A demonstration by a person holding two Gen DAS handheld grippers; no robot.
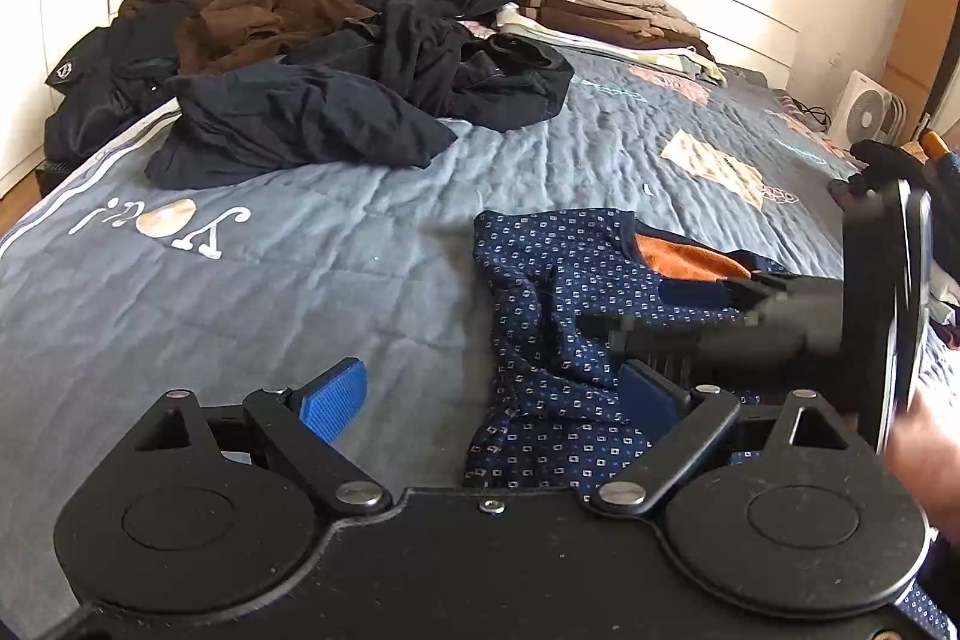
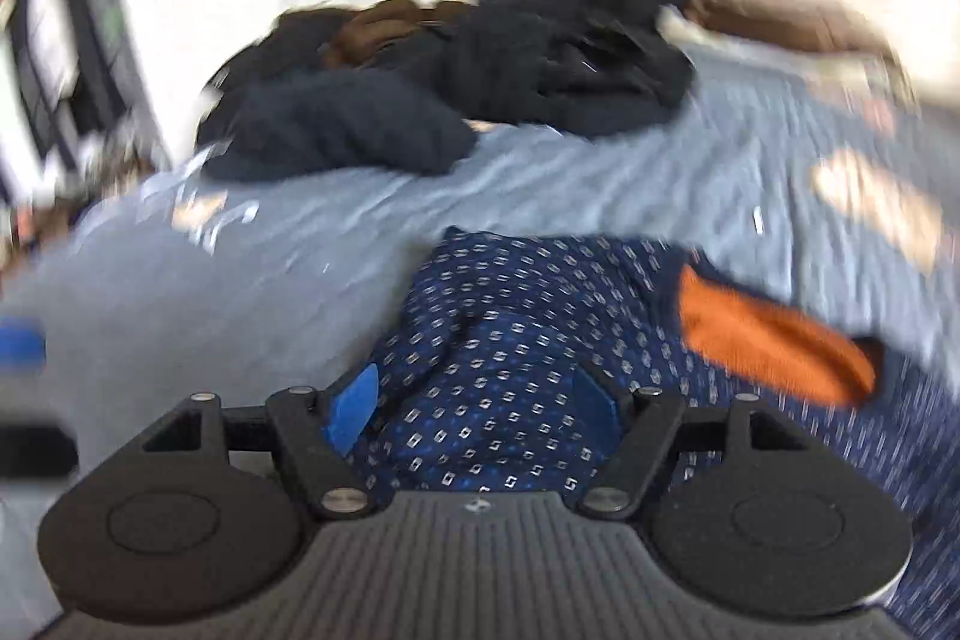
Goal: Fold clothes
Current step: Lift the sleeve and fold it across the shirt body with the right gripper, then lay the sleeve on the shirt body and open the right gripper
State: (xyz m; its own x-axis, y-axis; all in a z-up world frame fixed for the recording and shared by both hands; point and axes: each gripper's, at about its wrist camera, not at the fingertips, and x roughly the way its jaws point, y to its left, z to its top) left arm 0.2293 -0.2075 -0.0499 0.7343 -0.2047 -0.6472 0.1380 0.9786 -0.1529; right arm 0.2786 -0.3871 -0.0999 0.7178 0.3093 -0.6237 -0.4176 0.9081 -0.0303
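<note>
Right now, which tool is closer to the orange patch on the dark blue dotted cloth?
Right. The right tool is over the dark blue dotted cloth, with the orange patch just ahead to its side. The left tool sits farther back at the cloth's near edge.

The bed [image 1: 300, 232] has a grey-blue quilt; on it lie a patterned navy garment [image 1: 552, 292], dark crumpled clothes [image 1: 300, 124] and folded clothes [image 1: 606, 16].
</note>
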